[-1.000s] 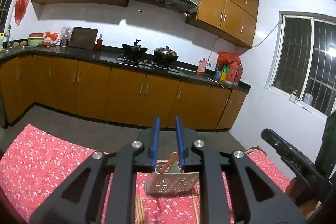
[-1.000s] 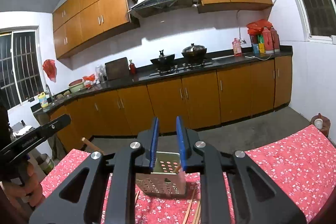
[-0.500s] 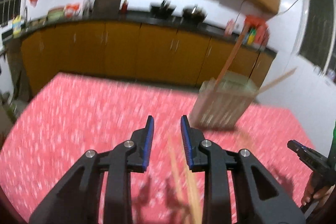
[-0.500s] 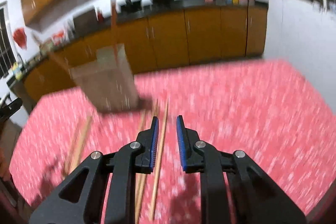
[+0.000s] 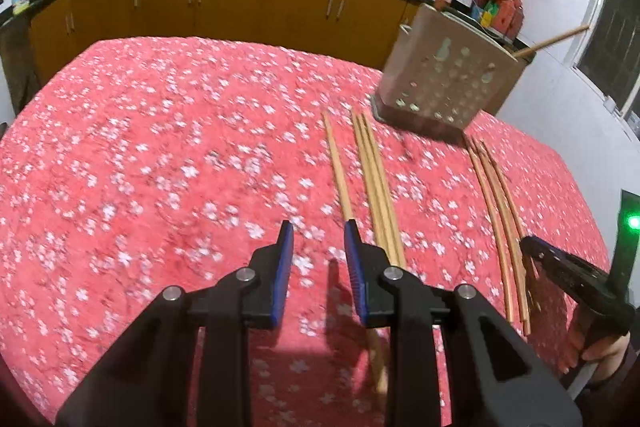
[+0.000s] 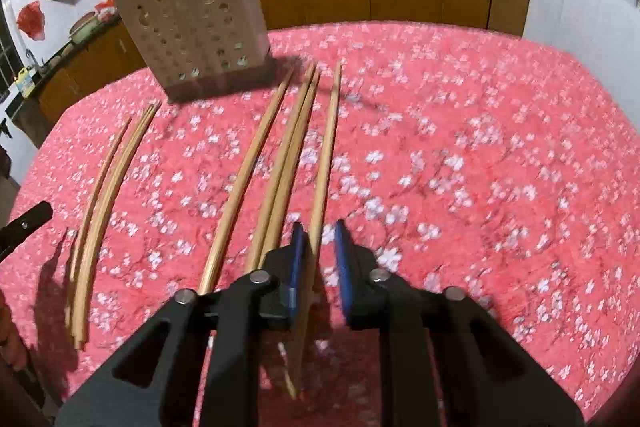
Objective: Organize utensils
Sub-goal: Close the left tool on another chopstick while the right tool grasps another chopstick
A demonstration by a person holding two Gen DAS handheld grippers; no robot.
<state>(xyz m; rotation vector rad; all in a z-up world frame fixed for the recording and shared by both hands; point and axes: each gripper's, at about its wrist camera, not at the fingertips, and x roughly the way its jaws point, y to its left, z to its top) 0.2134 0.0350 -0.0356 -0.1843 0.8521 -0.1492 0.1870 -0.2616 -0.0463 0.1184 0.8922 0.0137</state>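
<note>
Both our grippers have tipped down from the kitchen wall toward the table since a second ago, and the blur of half a second back has mostly settled. We now look along the red floral tablecloth (image 5: 160, 155), where wooden chopsticks lie loose in groups.

Our left gripper (image 5: 318, 263) hangs over the cloth with its blue-padded jaws apart and nothing between them; a single chopstick (image 5: 338, 171) runs just beside its right finger, and a pair (image 5: 378, 187) lies just right of that. Farther right a curved bundle (image 5: 500, 219) rests near the other tool.

Our right gripper (image 6: 320, 255) is also parted, and one chopstick (image 6: 326, 163) passes between its pads; we cannot tell whether the pads touch it. Left of it lie a pair (image 6: 288, 163), a single stick (image 6: 248, 175) and a bundle (image 6: 100, 195) near the table's left edge.

The perforated utensil holder (image 6: 196, 31) stands at the far side of the cloth with two sticks leaning out of it.
</note>
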